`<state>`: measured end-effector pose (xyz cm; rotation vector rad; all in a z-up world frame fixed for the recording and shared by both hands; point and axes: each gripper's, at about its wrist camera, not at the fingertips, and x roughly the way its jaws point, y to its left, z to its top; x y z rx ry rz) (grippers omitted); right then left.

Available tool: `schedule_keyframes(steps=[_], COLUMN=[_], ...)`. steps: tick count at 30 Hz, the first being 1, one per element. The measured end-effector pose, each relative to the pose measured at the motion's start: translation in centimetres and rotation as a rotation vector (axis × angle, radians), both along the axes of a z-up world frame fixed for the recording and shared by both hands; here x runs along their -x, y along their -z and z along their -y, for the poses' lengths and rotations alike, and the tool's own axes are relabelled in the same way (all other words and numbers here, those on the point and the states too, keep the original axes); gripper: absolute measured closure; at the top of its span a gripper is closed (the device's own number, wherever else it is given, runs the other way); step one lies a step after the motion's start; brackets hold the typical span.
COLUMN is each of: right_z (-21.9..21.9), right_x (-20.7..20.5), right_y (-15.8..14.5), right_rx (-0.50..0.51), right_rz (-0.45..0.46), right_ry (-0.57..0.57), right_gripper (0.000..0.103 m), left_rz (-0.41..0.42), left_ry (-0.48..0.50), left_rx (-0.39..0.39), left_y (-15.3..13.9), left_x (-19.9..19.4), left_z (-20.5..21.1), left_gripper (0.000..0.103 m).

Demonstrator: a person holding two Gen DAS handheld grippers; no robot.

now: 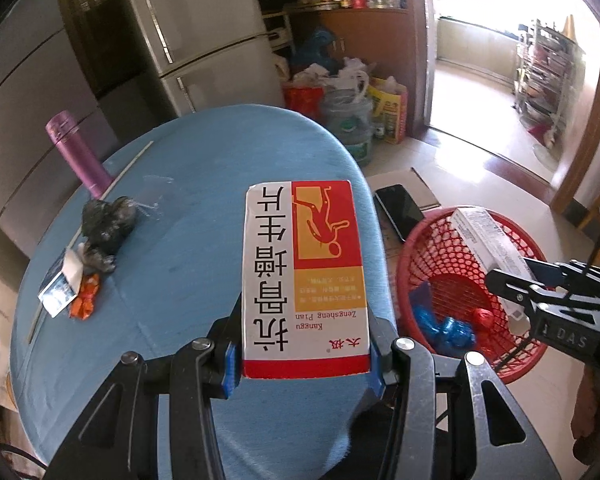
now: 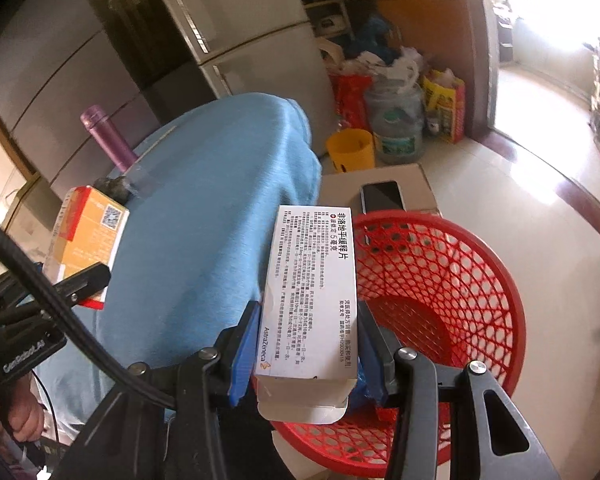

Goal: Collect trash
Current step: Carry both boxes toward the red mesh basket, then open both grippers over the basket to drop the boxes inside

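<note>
My left gripper (image 1: pixel 305 344) is shut on a red, white and yellow medicine box (image 1: pixel 306 276), held above the table's blue cloth (image 1: pixel 196 200). In the right wrist view my right gripper (image 2: pixel 307 344) is shut on a white medicine box (image 2: pixel 312 288) over the near rim of a red mesh basket (image 2: pixel 480 264) on the floor beside the table. In the basket lie blue wrappers (image 1: pixel 448 326) and a red one (image 1: pixel 483 317). At the table's left lie a crumpled black bag (image 1: pixel 106 228), an orange wrapper (image 1: pixel 85 296) and a small packet (image 1: pixel 60 286).
A purple flask (image 1: pixel 80 152) stands at the table's far left. A phone (image 1: pixel 400 210) lies on a cardboard box behind the basket. A yellow bucket (image 2: pixel 350 150), a water jug (image 2: pixel 398 128) and bags crowd the floor by the fridge (image 1: pixel 204 32).
</note>
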<state>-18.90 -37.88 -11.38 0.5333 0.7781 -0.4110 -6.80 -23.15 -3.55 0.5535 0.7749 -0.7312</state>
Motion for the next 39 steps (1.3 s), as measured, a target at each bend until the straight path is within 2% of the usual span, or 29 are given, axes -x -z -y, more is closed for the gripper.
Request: schedule_keyframes(steps=[14, 23, 31, 39], right_z=[1.9, 4.0, 6.5, 7.6], right_x=[0.6, 1.7, 3.3, 4.2], right_y=[1.5, 3.1, 5.0, 6.4], right_rx=[-0.052, -0.103, -0.165, -0.226], right_rz=[-0.028, -0.055, -0.075, -0.098], right_ry=[0.063, 0.130, 0.217, 0.248], right_gripper=[0.054, 0.054, 0.054, 0.052], left_rz=[-0.005, -0.043, -0.148, -0.202], left_ry=[0.082, 0.156, 0.237, 0.311], left_rx=[-0.020, -0.046, -0.054, -0.075], left_y=[0.6, 1.7, 3.0, 4.3], left_x=[1.4, 1.7, 1.9, 2.6], left_z=[1.8, 3.3, 5.1, 7.8], left_gripper=[0.053, 0.053, 0.053, 0.052])
